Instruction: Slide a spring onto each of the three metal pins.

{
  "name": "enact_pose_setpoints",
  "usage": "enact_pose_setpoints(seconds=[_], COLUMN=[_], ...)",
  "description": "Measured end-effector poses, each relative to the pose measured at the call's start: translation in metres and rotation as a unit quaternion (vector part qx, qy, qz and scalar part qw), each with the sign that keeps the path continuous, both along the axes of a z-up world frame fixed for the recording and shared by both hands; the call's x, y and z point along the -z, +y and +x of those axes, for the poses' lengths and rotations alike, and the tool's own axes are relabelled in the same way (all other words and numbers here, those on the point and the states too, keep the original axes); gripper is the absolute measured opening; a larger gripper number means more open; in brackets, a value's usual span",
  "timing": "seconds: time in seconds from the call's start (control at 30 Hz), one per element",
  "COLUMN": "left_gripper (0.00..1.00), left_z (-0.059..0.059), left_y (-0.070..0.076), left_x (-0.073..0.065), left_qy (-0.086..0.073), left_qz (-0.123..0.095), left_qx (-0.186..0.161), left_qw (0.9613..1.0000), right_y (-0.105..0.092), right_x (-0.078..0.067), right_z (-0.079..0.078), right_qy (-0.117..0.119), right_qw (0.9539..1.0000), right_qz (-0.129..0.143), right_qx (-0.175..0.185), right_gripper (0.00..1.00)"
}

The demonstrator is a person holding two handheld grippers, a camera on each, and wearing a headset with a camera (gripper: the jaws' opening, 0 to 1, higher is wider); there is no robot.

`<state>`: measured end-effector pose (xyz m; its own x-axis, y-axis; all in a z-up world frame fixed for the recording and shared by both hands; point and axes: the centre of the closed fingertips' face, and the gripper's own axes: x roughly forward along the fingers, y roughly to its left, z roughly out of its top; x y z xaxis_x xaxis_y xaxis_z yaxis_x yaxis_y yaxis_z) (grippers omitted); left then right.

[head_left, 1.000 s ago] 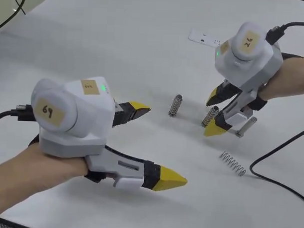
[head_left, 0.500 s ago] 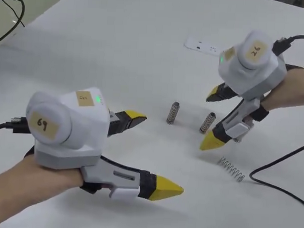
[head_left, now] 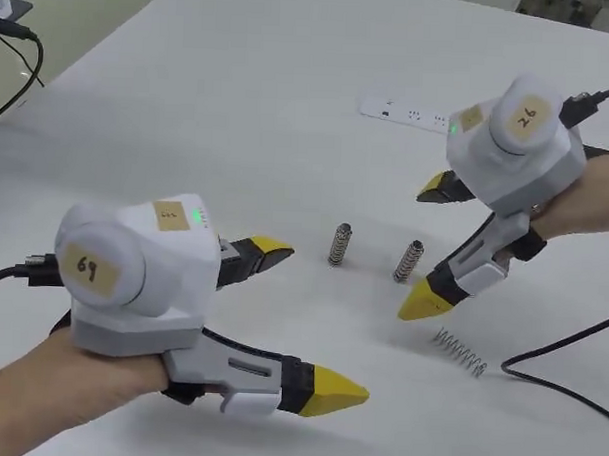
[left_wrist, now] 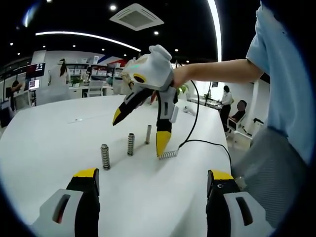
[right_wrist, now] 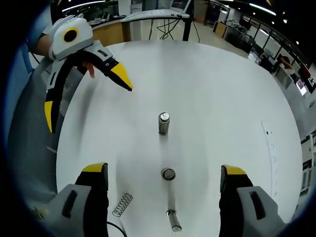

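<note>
The loose spring [head_left: 458, 351] lies near right, beside our right claw [head_left: 421, 250] (it and the left claw [head_left: 316, 321] gape empty); next we should pinch it for the last bare pin [left_wrist: 148, 134].

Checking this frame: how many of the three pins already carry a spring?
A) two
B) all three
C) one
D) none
A: in the left gripper view the near pin and the middle pin wear springs, the far pin stands bare, and a loose spring lies beside it.
</note>
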<state>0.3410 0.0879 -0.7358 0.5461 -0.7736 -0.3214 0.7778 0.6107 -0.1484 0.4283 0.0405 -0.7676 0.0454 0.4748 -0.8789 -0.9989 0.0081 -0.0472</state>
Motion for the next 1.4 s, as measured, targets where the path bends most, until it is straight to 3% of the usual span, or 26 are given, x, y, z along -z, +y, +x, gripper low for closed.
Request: enact_pose_setpoints(seconds=[0.27, 0.4, 0.6, 1.0, 1.4], left_gripper=[0.87, 0.87, 0.87, 0.87, 0.85], left_z=[-0.001, 0.001, 0.003, 0.001, 0.005], left_y=[-0.004, -0.004, -0.01, -0.034, -0.056], left_x=[-0.003, -0.006, -0.009, -0.008, -0.005], left_qy=[-0.003, -0.005, -0.009, -0.009, -0.008], left_qz=[0.008, 0.014, 0.024, 0.034, 0.05], left_qx=[0.014, 0.021, 0.038, 0.079, 0.127], left_qw=[0.9999, 0.9997, 0.999, 0.9963, 0.9906], right_y=[-0.007, -0.015, -0.039, -0.095, -0.117], right_x=[-0.013, -0.022, -0.03, -0.032, -0.039], right_z=[-0.004, -0.004, -0.016, -0.038, -0.048], right_qy=[-0.005, -0.008, -0.012, -0.007, -0.009], right_qw=[0.9988, 0.996, 0.9921, 0.9761, 0.9602], right_qz=[0.037, 0.067, 0.084, 0.118, 0.152], right_qx=[0.032, 0.059, 0.092, 0.182, 0.234], right_gripper=[0.9, 0.9, 0.9, 0.9, 0.91])
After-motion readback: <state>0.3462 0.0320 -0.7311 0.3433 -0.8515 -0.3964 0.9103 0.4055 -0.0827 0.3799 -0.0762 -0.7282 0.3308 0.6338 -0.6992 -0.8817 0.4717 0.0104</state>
